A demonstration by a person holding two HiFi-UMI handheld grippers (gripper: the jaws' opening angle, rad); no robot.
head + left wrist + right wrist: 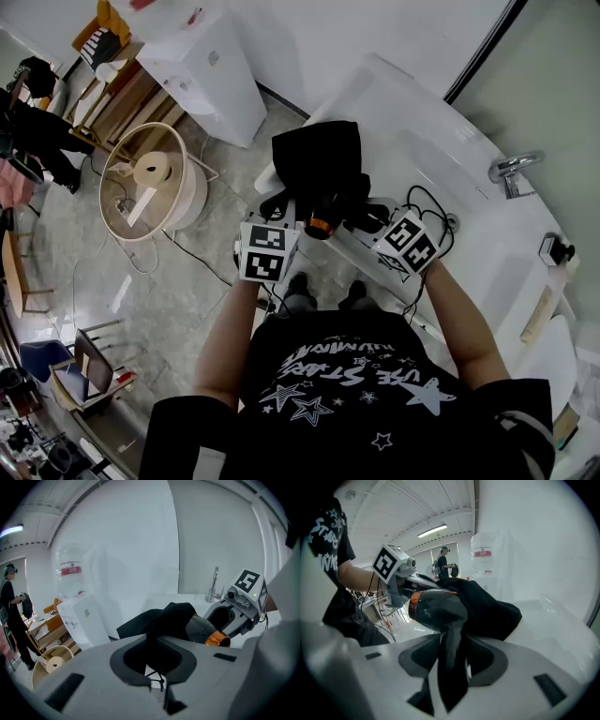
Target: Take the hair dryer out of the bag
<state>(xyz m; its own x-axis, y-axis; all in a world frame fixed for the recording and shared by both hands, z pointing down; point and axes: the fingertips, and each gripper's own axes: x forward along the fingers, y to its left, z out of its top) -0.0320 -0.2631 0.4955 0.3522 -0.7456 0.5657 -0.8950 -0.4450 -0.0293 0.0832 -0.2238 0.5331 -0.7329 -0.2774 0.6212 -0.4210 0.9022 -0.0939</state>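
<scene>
A black cloth bag (317,157) hangs above the white counter (441,141). My left gripper (284,210) is shut on the bag's (176,616) lower edge, and the fabric fills the gap between its jaws (154,660). The dark grey hair dryer (438,608), with an orange ring (322,226) round its nozzle, sticks half out of the bag's (492,606) mouth. My right gripper (451,674) is shut on the dryer's handle, which stands upright between its jaws. In the left gripper view the dryer (206,630) points at the right gripper (241,605).
A tap (513,169) stands on the counter at the right. Black cables (427,202) lie near my right hand. A white water dispenser (214,75) and a round bin with a cable spool (155,178) stand on the floor to the left. A person (11,606) stands far off.
</scene>
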